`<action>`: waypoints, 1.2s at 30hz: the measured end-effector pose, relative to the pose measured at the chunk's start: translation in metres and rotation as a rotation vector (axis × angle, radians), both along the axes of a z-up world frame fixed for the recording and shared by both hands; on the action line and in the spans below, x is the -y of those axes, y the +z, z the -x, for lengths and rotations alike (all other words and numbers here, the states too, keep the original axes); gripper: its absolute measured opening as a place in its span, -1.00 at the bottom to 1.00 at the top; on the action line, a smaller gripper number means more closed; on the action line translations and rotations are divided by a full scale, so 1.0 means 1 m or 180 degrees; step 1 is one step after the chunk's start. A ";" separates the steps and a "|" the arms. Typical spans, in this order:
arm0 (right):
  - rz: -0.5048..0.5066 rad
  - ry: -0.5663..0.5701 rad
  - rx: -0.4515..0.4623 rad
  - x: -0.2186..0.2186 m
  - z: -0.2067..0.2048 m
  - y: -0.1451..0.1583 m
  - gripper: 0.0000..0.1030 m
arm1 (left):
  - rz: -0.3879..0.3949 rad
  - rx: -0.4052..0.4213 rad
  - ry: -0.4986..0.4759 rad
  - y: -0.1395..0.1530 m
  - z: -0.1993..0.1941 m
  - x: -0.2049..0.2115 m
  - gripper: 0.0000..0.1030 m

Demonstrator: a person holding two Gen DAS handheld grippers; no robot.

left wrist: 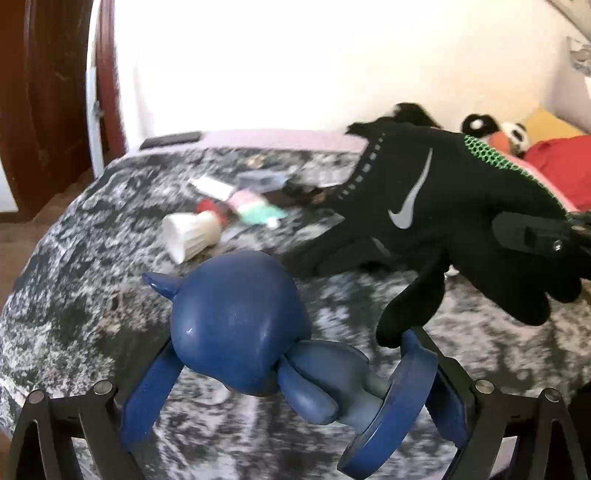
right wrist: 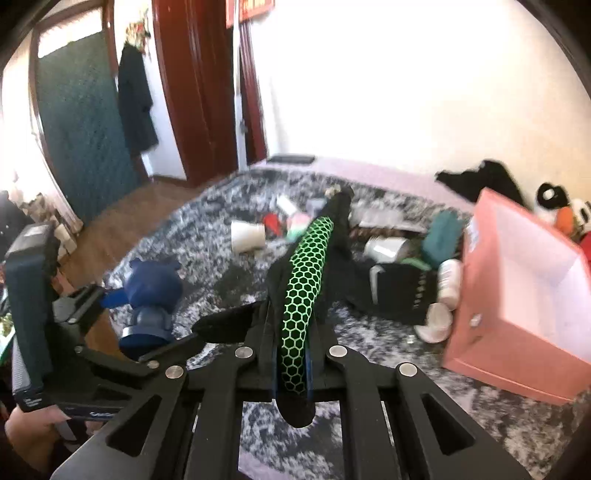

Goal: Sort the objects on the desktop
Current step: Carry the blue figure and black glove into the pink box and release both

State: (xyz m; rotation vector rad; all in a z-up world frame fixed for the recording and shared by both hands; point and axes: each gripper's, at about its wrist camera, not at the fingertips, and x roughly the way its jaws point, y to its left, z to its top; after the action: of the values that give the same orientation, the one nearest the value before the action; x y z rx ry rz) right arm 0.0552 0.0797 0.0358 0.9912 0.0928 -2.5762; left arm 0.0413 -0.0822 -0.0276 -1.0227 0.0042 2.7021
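We see the pink box (right wrist: 517,295) open, tipped toward us. Left of it, our right gripper (right wrist: 291,365) clamps the glove (right wrist: 306,273), cuff pointing away. Further left, our left gripper (left wrist: 284,398) pinches the blue figurine (left wrist: 240,325) sideways, head left.

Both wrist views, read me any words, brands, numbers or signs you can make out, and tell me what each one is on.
No readable words in either view.
Swoosh logo, no lettering: on the black glove held by the right gripper.
Print on the left gripper body, right wrist view: too blurred to read.
Red banner above the doorway: cut off and blurred, unreadable.
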 end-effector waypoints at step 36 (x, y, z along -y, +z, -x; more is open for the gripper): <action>-0.0199 -0.1919 -0.0586 -0.343 0.068 0.077 0.66 | -0.0367 -0.0307 -0.1235 0.086 0.151 -0.275 0.99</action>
State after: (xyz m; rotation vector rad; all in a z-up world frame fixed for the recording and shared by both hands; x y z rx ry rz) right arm -0.0127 0.4227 0.1131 0.9024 -0.0938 -3.2290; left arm -0.1093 0.1927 0.0588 -0.7658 0.0576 2.3645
